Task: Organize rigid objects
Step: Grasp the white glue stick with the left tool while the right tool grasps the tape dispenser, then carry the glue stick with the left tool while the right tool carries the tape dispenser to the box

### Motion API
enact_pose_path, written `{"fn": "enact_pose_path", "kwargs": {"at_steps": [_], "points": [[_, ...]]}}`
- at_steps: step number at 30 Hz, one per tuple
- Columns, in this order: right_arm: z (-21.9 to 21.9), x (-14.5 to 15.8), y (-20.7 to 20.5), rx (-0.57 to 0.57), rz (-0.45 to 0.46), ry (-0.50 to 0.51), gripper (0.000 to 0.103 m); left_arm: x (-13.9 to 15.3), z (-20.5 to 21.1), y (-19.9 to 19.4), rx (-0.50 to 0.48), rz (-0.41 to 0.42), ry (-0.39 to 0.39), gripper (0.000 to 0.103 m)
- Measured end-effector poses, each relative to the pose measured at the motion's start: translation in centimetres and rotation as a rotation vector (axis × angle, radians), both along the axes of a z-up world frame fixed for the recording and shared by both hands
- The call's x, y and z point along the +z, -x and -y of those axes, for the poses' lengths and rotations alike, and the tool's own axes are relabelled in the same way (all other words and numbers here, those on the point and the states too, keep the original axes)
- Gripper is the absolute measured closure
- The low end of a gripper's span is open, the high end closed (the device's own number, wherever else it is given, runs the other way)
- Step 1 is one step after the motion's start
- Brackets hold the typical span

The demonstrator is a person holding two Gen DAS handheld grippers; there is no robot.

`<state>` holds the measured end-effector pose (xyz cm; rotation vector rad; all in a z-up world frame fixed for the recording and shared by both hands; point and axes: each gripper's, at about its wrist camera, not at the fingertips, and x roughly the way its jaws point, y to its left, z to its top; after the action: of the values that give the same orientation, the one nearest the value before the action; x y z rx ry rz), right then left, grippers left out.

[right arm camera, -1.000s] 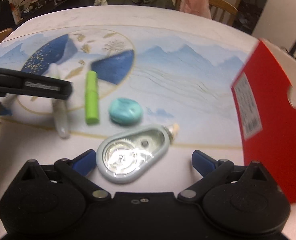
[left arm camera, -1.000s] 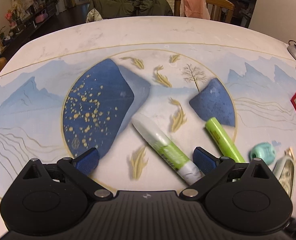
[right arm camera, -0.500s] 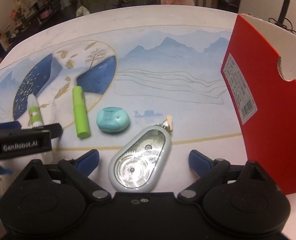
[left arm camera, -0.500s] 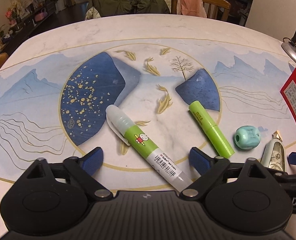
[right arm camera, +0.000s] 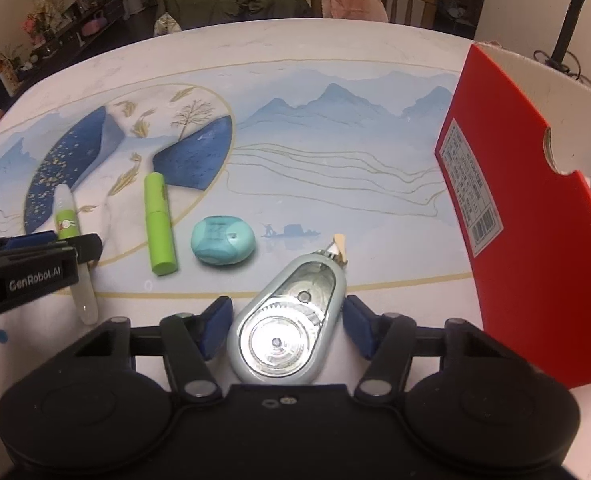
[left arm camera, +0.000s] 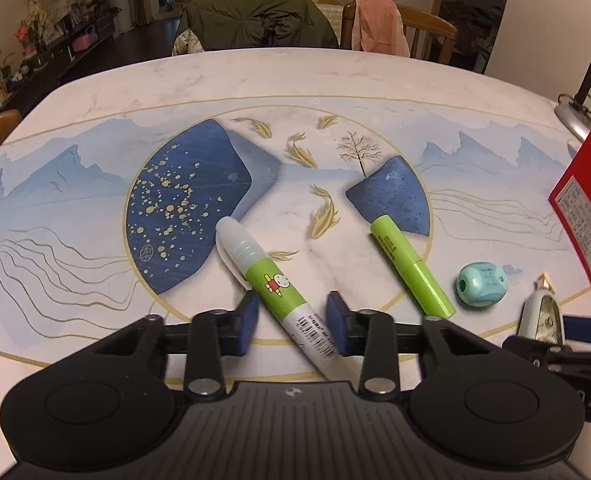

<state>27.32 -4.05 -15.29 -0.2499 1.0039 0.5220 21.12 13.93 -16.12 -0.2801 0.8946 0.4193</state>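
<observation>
A green-and-white glue pen lies diagonally on the table. My left gripper straddles its lower part with the jaws narrowed, a small gap showing on each side. A grey correction tape dispenser lies between the pads of my right gripper, which stand close to its sides. A green highlighter and a teal sharpener lie between the two. The glue pen, highlighter and sharpener also show in the right wrist view.
A red open box stands at the right, also seen in the left wrist view. The table has a painted blue mountain cover. Chairs with clothes stand at the far side. A desk lamp base is at the far right.
Both grippers' jaws have narrowed from wide open, the left around the glue pen and the right around the correction tape. The left gripper pulled back and steadied over the glue pen.
</observation>
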Motion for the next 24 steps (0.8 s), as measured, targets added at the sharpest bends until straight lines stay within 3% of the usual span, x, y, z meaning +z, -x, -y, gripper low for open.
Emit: {"fn": "enact_pose_path", "kwargs": {"at_steps": [7,24], "points": [[1.6,0.6,1.4,0.035,-0.037,-0.045,0.043,0.1,-0.6,1.1,0.009,0.041,0.102,0.085],[7.4,6.3,3.7,0.137,-0.025,-0.178,0.044,2.7,2.8,4.5,0.029,0.106,0.220,0.086]]}}
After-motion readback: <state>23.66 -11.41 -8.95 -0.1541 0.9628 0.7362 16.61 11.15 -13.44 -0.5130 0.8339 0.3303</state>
